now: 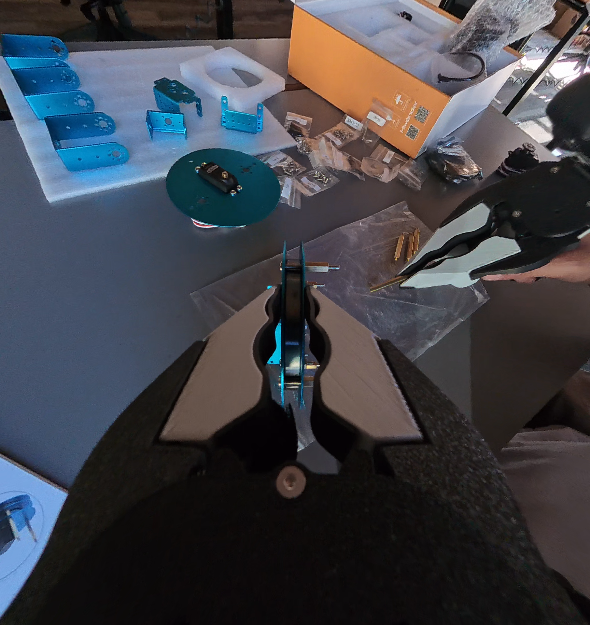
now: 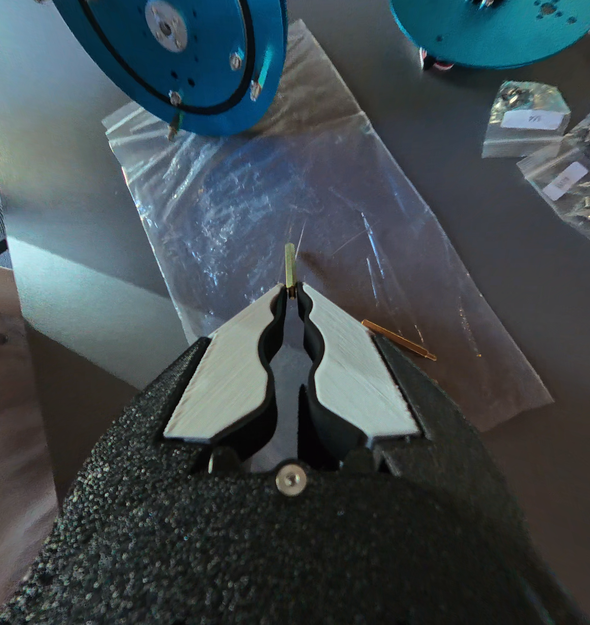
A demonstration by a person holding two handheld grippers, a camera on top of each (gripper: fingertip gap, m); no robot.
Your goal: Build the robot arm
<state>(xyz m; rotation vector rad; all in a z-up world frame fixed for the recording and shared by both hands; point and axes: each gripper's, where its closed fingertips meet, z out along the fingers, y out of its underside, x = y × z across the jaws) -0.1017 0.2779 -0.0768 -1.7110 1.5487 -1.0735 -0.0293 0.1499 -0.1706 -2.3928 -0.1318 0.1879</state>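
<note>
My left gripper (image 1: 292,291) is shut on a blue two-disc assembly (image 1: 293,324), held on edge above a clear plastic bag (image 1: 405,304). Brass standoffs (image 1: 320,268) stick out of its right side. The assembly also shows in the right wrist view (image 2: 192,50), top left. My right gripper (image 2: 291,291) is shut on a brass standoff (image 2: 290,267) that points forward over the bag (image 2: 287,203). In the left wrist view the right gripper (image 1: 402,279) hovers to the right with the standoff (image 1: 386,284) at its tips. Loose brass standoffs (image 1: 407,245) lie on the bag; one (image 2: 400,340) lies beside my right fingers.
A blue round plate with a black servo (image 1: 223,187) lies on the grey table (image 1: 84,270). Blue brackets (image 1: 73,121) sit on a white foam sheet. Small screw bags (image 1: 324,159), an orange box (image 1: 368,77) and a white foam ring (image 1: 232,76) stand behind. A printed sheet (image 1: 13,527) lies lower left. Tip to tip, the grippers are about 20 cm apart.
</note>
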